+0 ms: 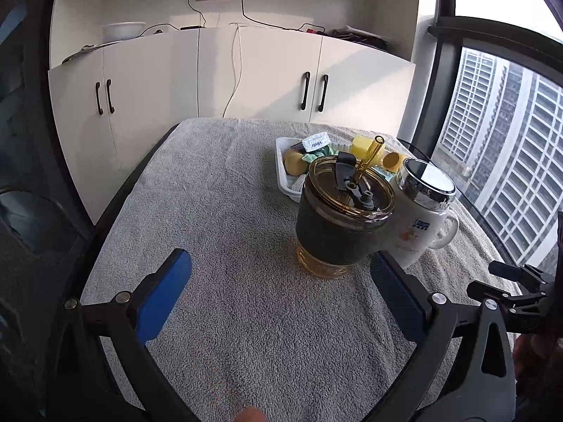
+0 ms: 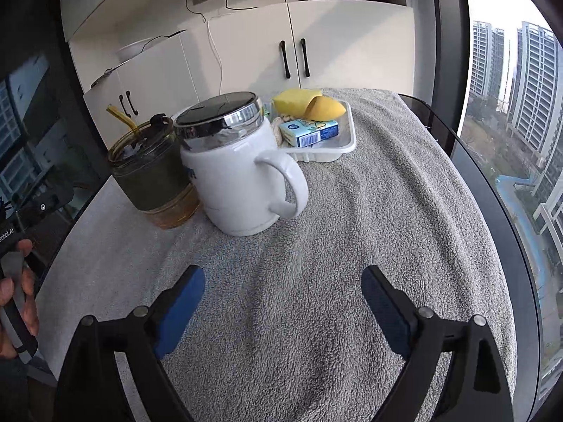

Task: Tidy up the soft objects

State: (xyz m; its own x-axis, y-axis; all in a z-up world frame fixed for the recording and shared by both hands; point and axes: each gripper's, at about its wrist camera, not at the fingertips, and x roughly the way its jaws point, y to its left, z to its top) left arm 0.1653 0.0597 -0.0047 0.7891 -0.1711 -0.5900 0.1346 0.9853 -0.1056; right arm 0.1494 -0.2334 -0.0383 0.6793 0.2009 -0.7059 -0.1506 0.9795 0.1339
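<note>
Our left claw (image 1: 281, 302) hangs spread wide over bare grey towel (image 1: 218, 211), nothing between its blue pads (image 1: 165, 295). Our right claw (image 2: 283, 313) is spread too, and likewise empty, tilted down at the towel that covers the tabletop.

From both claws the soft things lie ahead, at the far end of the towel, gathered in a shallow white tray (image 2: 346, 137). Two drinking vessels stand between us and it: a dark glass cup with an amber lid and straw (image 1: 343, 218), and just beside it a white mug with a chrome lid (image 2: 235, 172), handle turned toward the right claw's side.

From the left claw the tray (image 1: 283, 176) sits behind the glass cup and is partly hidden by it. From the right claw it lies ahead and a little right, past the mug, with an open lane along the mug's handle side. We judge the right hand to have the clearer path, so any reach would best go round the mug, not over it.

In the tray we see a yellow sponge block (image 2: 292, 100), a rounded yellow-orange sponge (image 2: 325, 108) leaning against it, and a small blue-and-white tissue pack (image 2: 309, 133) lying flat with its long side running across the tray. Some pale rope or cloth shows behind the mug; we cannot tell what it is.
</note>
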